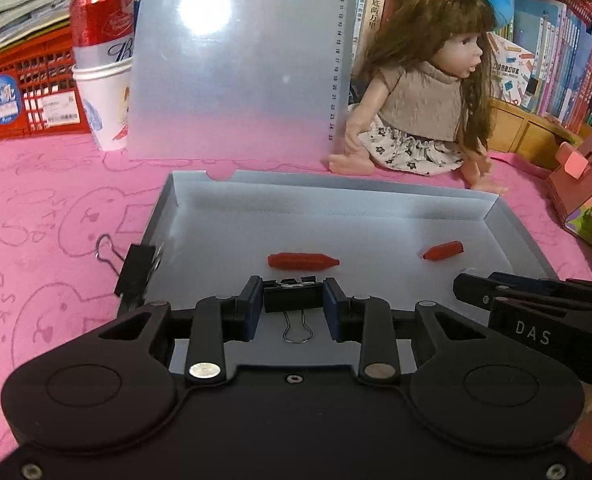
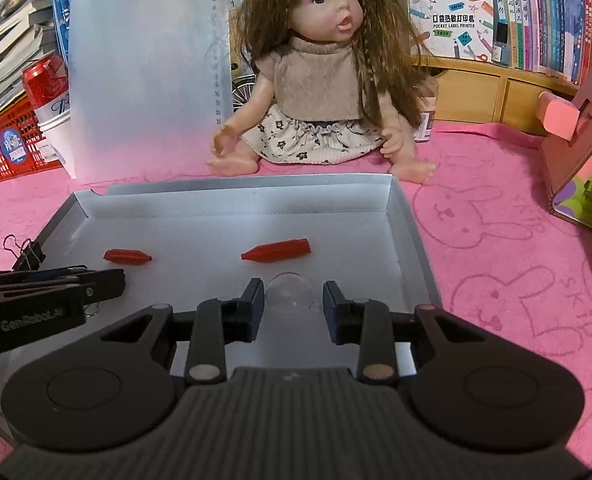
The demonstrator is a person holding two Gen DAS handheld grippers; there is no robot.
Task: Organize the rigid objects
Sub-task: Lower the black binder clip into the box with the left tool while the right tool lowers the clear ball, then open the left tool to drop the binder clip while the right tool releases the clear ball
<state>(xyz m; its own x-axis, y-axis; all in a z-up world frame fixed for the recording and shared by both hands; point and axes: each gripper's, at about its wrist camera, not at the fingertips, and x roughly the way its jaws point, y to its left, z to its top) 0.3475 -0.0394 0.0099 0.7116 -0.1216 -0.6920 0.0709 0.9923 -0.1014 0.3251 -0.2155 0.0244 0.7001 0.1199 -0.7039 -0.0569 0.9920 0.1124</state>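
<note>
Inside grey tray (image 1: pixel 512 236): two red crayons (image 1: pixel 302 261), one clear dome (image 2: pixel 290 293).

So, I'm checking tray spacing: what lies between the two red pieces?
Only bare grey tray floor lies between the left red piece and right red piece, shown in the right wrist view.

We look down and forward from each wrist, close over the shared grey tray (image 1: pixel 512 232) (image 2: pixel 410 240), doll (image 1: pixel 420 92) (image 2: pixel 320 80) beyond.

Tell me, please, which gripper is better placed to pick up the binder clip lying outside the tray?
Probably neither yet: the left gripper is nearer that binder clip at the tray's left edge, but already grips another clip; the right gripper holds a clear dome.
</note>
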